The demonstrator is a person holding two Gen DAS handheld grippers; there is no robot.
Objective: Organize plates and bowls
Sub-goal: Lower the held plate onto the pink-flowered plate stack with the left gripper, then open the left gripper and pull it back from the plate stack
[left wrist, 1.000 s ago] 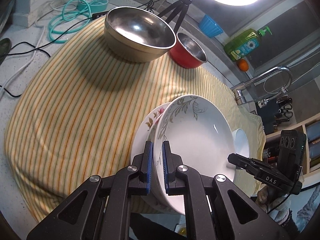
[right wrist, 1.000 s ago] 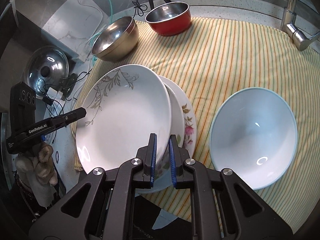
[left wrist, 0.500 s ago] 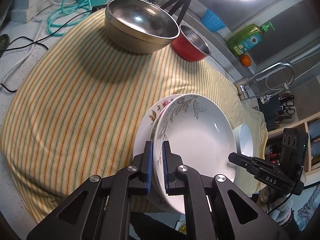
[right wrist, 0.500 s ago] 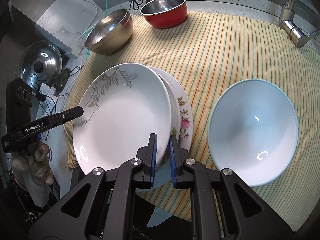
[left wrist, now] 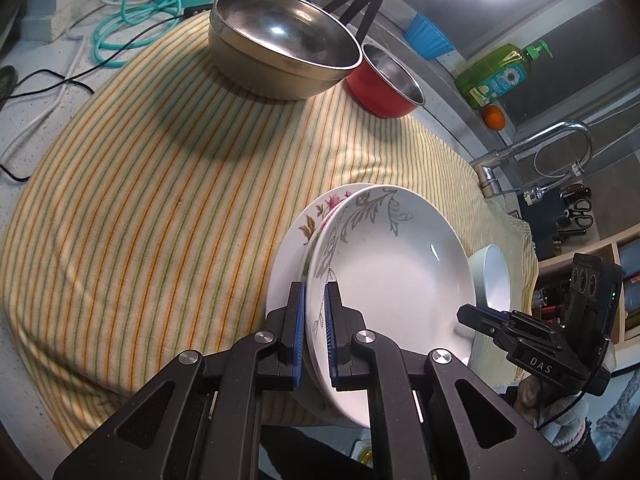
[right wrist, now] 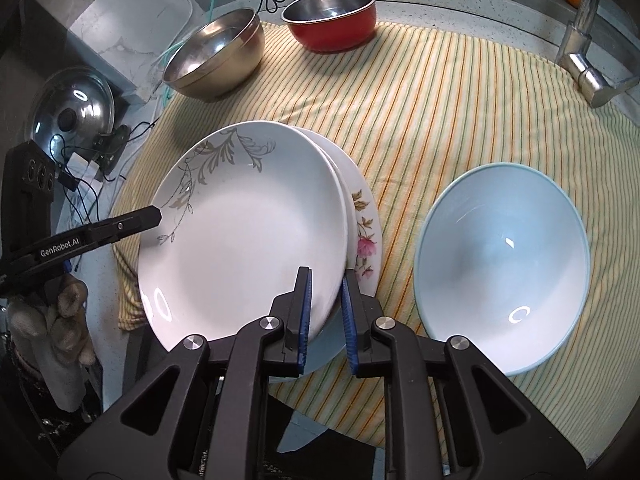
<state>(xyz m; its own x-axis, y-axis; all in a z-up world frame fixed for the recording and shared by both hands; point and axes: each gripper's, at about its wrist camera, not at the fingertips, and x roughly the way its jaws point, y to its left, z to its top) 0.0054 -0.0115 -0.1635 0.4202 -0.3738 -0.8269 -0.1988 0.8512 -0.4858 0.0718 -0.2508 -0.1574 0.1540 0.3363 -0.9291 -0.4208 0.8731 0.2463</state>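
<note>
A: Leaf-print plate (right wrist: 248, 236) sits atop floral plate (right wrist: 366, 236), offset, concave side up, tilted w/ near rim raised. Round, so no long axis.

B: Grips?

A: Left hand-held gripper (left wrist: 311, 336) clamped on leaf-print plate's rim. Right hand-held gripper (right wrist: 325, 312) straddles opposite rim; jaws have just been opening, pads look clear of it.

B: Count?

A: 2 plates, stacked. 3 bowls: pale blue bowl (right wrist: 504, 264) just beside the plates; steel bowl (right wrist: 216, 54) and red pot (right wrist: 332, 16) at far edge, well apart. All on striped cloth (right wrist: 420, 112) over surface. 1 faucet (right wrist: 584, 52) beyond.
</note>
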